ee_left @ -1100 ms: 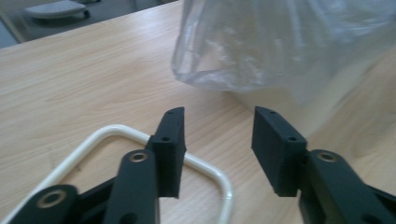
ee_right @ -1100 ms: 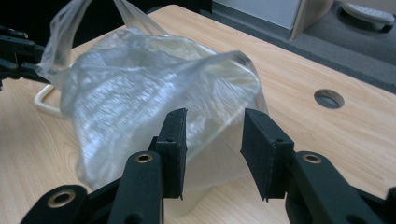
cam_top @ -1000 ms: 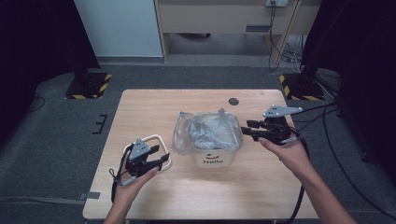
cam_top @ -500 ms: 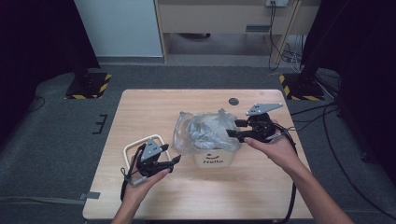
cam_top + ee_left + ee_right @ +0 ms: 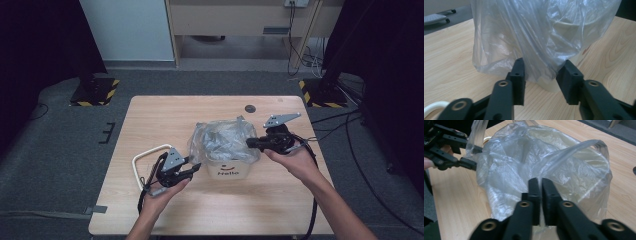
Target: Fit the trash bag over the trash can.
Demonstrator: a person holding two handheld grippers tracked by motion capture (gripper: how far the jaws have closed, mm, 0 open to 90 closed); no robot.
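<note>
Pinching the clear plastic liner (image 5: 544, 165) at the white bin's (image 5: 231, 169) right rim, the right gripper (image 5: 540, 185) has just clamped shut, while the left gripper (image 5: 544, 72), half-open after narrowing, straddles the liner's hanging left edge without gripping.

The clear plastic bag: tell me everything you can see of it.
The clear plastic bag is thin, crinkled film draped over the white bucket mid-table, its hem hanging loose down the sides. The right gripper has just closed, pinching a fold at its edge. The left gripper has been closing, jaws apart at the hem.
</note>
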